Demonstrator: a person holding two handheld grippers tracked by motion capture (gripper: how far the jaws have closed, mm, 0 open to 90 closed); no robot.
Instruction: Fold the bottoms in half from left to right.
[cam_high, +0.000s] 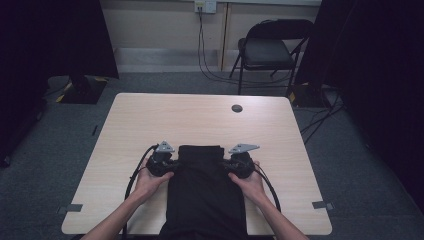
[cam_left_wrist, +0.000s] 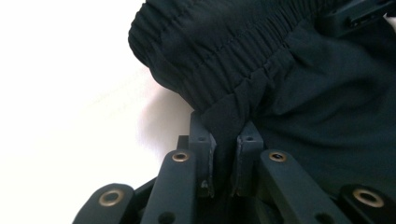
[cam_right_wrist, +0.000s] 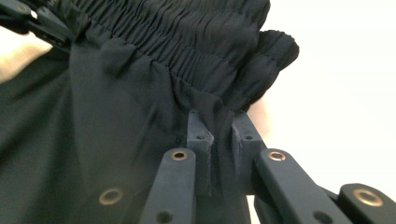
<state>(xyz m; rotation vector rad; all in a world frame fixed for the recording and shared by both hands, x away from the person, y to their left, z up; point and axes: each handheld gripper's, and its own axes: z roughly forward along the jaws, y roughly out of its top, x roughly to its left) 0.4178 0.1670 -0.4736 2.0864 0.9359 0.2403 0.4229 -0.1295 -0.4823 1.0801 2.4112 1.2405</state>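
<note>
Low in the middle of the high view, black shorts (cam_high: 205, 185) lie on the worktop (cam_high: 150, 120). Left claw (cam_high: 169, 164) and right claw (cam_high: 229, 165) pinch the waistband sides. Next, I think, both must lift together.

Both forearms reach forward — left tool (cam_high: 174, 165) and right tool (cam_high: 223, 165) clamped tight.

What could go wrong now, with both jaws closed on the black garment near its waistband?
1. The left gripper and right gripper each pinch only a thin fold of the black garment, so the fabric may slip out when lifted.
2. The garment hangs over the table edge; its weight may drag it.
</note>
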